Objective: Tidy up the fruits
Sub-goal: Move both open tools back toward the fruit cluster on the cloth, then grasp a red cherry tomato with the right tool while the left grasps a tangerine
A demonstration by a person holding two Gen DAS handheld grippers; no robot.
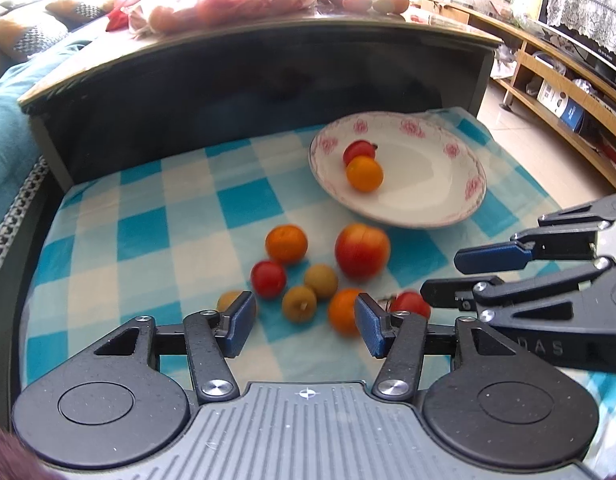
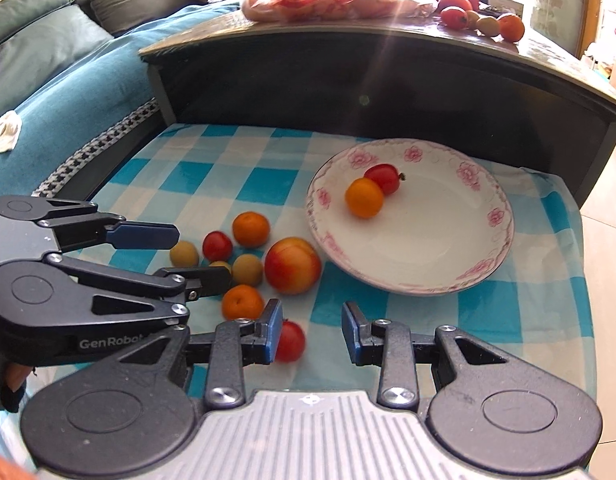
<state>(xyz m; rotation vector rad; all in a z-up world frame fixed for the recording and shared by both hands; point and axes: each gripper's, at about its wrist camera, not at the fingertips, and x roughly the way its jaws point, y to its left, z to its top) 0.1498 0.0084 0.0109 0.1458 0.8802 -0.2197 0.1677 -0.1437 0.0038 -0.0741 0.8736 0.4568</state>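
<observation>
A white plate with pink flowers [image 1: 427,200] [image 2: 447,248] holds an orange [image 1: 364,173] [image 2: 364,197] and a red fruit [image 1: 358,149] [image 2: 383,177]. On the checked cloth lie a peach [image 1: 362,250] [image 2: 292,265], oranges [image 1: 286,243] [image 2: 250,229], red fruits [image 1: 268,279] [image 2: 217,245] and small yellow-green fruits [image 1: 321,280] [image 2: 248,269]. My left gripper [image 1: 304,326] [image 2: 196,256] is open above the fruit cluster. My right gripper [image 2: 311,332] [image 1: 447,276] is open, with a red fruit [image 2: 290,341] [image 1: 411,303] by its left finger.
A dark raised table edge [image 1: 268,64] stands behind the cloth, with bagged and loose fruit [image 2: 455,16] on top. A teal sofa [image 2: 68,80] is at the left. Wooden shelves [image 1: 567,92] and tiled floor are at the right.
</observation>
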